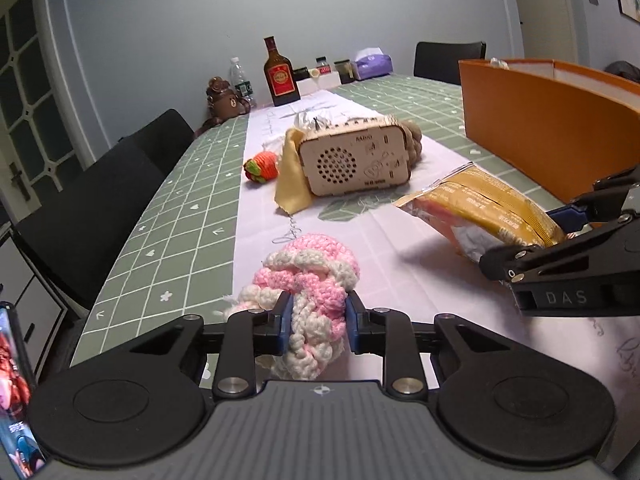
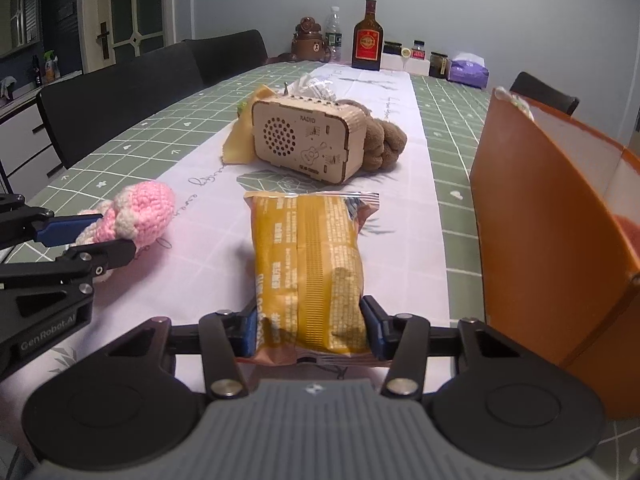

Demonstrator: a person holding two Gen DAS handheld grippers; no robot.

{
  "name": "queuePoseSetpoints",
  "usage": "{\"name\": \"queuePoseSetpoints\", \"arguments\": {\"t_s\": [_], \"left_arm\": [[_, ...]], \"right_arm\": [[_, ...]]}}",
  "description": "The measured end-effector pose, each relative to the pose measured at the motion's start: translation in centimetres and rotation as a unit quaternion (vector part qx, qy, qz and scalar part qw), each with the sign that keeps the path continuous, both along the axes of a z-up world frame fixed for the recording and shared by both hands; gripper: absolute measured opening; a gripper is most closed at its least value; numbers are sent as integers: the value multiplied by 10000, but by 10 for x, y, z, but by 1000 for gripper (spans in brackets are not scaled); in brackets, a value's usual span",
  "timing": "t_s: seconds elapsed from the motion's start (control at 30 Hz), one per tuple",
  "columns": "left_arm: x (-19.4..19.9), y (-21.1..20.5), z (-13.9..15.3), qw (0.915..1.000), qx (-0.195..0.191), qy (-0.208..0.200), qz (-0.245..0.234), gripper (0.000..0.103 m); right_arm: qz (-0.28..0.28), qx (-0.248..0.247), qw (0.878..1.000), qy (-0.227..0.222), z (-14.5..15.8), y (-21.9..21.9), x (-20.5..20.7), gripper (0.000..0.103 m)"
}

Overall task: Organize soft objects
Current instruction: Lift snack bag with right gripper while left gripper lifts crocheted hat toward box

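The left tool (image 1: 317,322) is clamped on the near end of a pink and cream crocheted toy (image 1: 304,280), its blue pads pressing into the yarn on both sides. The right tool (image 2: 310,330) is clamped on the near end of a yellow snack bag (image 2: 310,256), which lies lengthwise on the white runner of the counter (image 2: 440,92). Beyond both stand a wooden radio (image 2: 306,142), a yellow cloth (image 1: 290,174) and a brown knotted toy (image 2: 384,142). An orange box (image 2: 532,216) stands to the right of the bag.
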State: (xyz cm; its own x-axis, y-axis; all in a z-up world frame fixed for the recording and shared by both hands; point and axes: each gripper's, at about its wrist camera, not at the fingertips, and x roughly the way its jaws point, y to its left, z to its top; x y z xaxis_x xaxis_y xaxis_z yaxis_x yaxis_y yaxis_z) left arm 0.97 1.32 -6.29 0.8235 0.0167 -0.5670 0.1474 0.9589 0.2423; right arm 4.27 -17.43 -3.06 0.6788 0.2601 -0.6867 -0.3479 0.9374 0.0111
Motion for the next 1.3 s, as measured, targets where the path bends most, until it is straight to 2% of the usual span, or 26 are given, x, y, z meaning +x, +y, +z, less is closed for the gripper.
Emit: {"name": "queuePoseSetpoints", "arguments": {"t_s": [0.13,0.27,0.47,0.57,0.83,0.97,1.03,1.17,1.3], "left_arm": [[-4,-1,13,9999,-99,-53,61,30],[-3,1,34,9991,-397,-103,95,30],[7,-6,74,9955,-934,-136,-98,30],[17,-15,92,9933,-1127,-96,-259,30],[41,-67,139,9862,-1338,-187,-952,30],[60,-97,154,9785,-1540,-109,-1366,30],[70,-115,161,9749,-1583,-64,-1566,30],[89,-154,169,9717,-1427,6,-1885,30],[114,-191,157,9674,-1339,399,-2112,30]], "right_arm": [[174,-90,9996,-179,13,2,-5,50],[352,-161,9986,-352,34,0,-6,50],[535,-370,9953,-715,75,-10,-5,50],[552,-390,9948,-758,95,-22,1,50],[254,-678,9937,-854,137,-69,23,50],[-41,-1038,9899,-964,151,-101,35,50],[-209,-1131,9894,-891,154,-121,44,50],[-549,-1239,9886,-663,154,-159,62,50],[-780,-1375,9866,-403,141,-188,79,50]]}}
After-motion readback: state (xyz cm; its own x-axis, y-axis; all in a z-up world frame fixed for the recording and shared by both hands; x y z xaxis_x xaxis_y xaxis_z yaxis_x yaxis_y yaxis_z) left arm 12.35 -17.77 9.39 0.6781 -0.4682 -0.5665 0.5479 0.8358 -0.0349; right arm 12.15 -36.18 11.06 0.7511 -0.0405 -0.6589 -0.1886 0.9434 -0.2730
